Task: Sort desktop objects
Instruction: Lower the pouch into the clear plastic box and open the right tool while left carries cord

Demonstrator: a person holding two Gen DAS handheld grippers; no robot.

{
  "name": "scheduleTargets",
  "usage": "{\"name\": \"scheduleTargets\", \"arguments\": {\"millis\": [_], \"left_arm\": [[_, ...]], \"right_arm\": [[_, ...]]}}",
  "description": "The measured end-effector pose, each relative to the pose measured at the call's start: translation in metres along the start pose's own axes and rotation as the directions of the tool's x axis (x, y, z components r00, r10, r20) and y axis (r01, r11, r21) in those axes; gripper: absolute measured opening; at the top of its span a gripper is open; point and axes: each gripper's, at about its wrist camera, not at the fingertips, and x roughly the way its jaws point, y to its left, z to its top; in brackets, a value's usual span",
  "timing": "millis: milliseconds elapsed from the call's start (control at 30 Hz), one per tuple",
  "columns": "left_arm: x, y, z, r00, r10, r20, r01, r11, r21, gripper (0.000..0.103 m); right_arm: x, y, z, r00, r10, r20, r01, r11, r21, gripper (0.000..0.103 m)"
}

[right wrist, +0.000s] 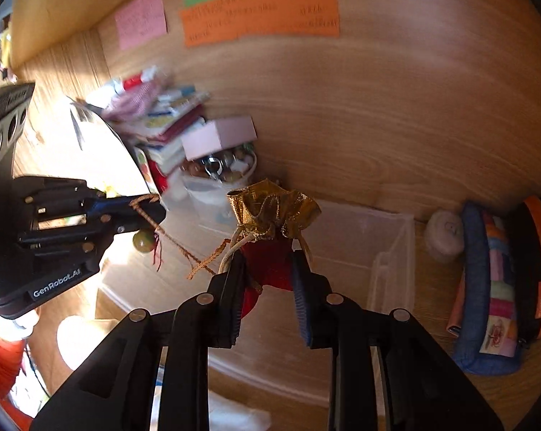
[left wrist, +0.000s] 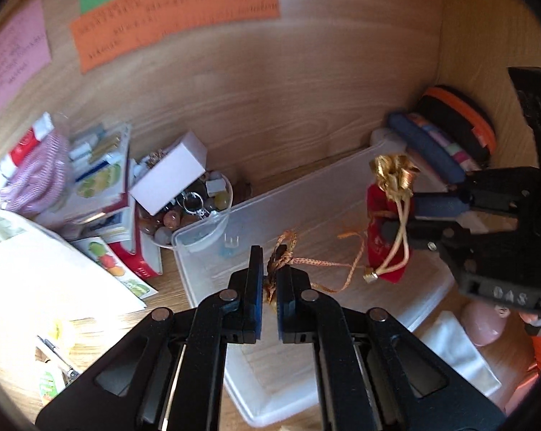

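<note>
My left gripper (left wrist: 270,269) is shut on a braided orange-gold cord (left wrist: 281,258) over the clear plastic bin (left wrist: 306,194). The cord trails right toward a small red pouch with a gold top (left wrist: 385,222). My right gripper (right wrist: 268,262) is shut on that red pouch (right wrist: 270,265) and holds it above the bin (right wrist: 363,237). In the right wrist view the left gripper (right wrist: 152,212) is at the left, with the cord (right wrist: 184,248) and a bead (right wrist: 144,241) hanging from it. In the left wrist view the right gripper (left wrist: 399,222) enters from the right.
A stack of booklets and a pink box (left wrist: 169,179) over a bowl of trinkets (left wrist: 195,212) stand left of the bin. Pencil cases (right wrist: 493,287) lean at the right against the wooden wall. White papers (left wrist: 47,262) lie at the left. Coloured notes (right wrist: 263,10) are on the back wall.
</note>
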Motion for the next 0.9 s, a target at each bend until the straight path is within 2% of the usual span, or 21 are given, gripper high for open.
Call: {"name": "scheduleTargets", "arguments": {"millis": [267,367,467,567,633,733,800,900], "left_arm": [[0.036,0.006,0.0,0.996,-0.033,-0.088,0.031,0.999,-0.022,0.005],[0.041,0.004,-0.001,0.994,-0.024,-0.108,0.024,1.0,0.0,0.01],[0.043,0.005,-0.003,0.992,-0.018,-0.127,0.02,1.0,0.013,0.014],[0.042,0.005,-0.006,0.99,-0.019,-0.141,0.023,0.999,0.024,0.031],[0.038,0.005,-0.008,0.99,-0.007,-0.138,0.012,0.999,0.036,0.043],[0.031,0.005,-0.01,0.989,-0.016,-0.147,0.023,0.999,0.047,0.055],[0.026,0.005,-0.012,0.987,-0.033,-0.157,0.041,0.998,0.051,0.061],[0.019,0.006,-0.019,0.987,-0.026,-0.161,0.036,0.998,0.059,0.063]], "right_arm": [[0.021,-0.006,-0.009,0.998,-0.048,-0.028,0.047,0.999,-0.01,0.028],[0.027,-0.004,-0.01,0.995,-0.087,-0.055,0.084,0.995,-0.044,0.031],[0.03,-0.001,-0.009,0.989,-0.119,-0.085,0.112,0.99,-0.084,0.048],[0.032,0.0,-0.009,0.98,-0.152,-0.126,0.137,0.983,-0.119,0.06],[0.03,-0.001,-0.009,0.977,-0.15,-0.15,0.132,0.983,-0.126,0.062],[0.022,-0.006,-0.011,0.978,-0.134,-0.162,0.118,0.987,-0.105,0.064],[0.015,-0.009,-0.013,0.98,-0.11,-0.166,0.099,0.992,-0.076,0.066],[0.007,-0.011,-0.016,0.98,-0.093,-0.174,0.085,0.995,-0.049,0.067]]}}
